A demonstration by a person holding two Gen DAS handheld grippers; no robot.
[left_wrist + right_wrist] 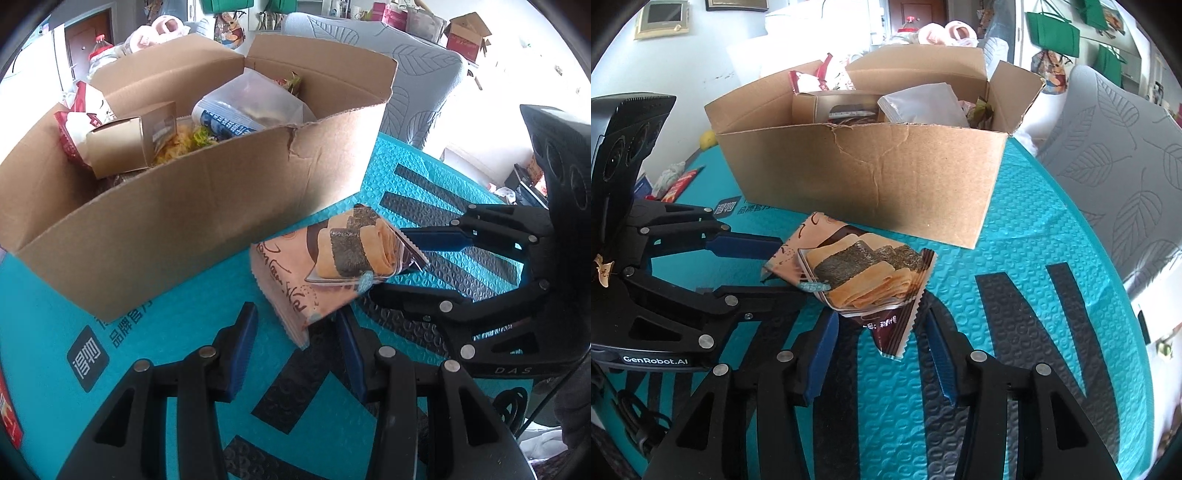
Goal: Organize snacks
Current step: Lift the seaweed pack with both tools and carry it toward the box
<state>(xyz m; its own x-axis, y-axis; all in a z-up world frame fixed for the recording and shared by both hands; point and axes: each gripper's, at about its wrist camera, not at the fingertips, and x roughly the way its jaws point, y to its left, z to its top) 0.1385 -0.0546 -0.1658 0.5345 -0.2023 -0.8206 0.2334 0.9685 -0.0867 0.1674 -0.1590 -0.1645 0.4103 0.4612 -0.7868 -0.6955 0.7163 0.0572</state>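
Observation:
A snack packet (321, 266) (857, 277), printed with seaweed egg rolls, lies tilted on the teal mat (166, 332) just in front of an open cardboard box (184, 229) (868, 184). My left gripper (295, 312) (790, 269) is open around the packet's near-left corner, and its pads do not press on it. My right gripper (881, 317) (388, 262) is open too. The packet's dark pointed corner sits loosely between its blue pads (820, 354). The box holds a small brown carton (122, 147), a clear bag with blue print (243, 107) and a red-and-white packet (74, 125).
A chair with a grey leaf-patterned cover (406, 66) (1126, 166) stands behind the table on the right. A crumpled tissue and a red packet (676, 181) lie at the table's left edge. Cartons and green bags line the back wall.

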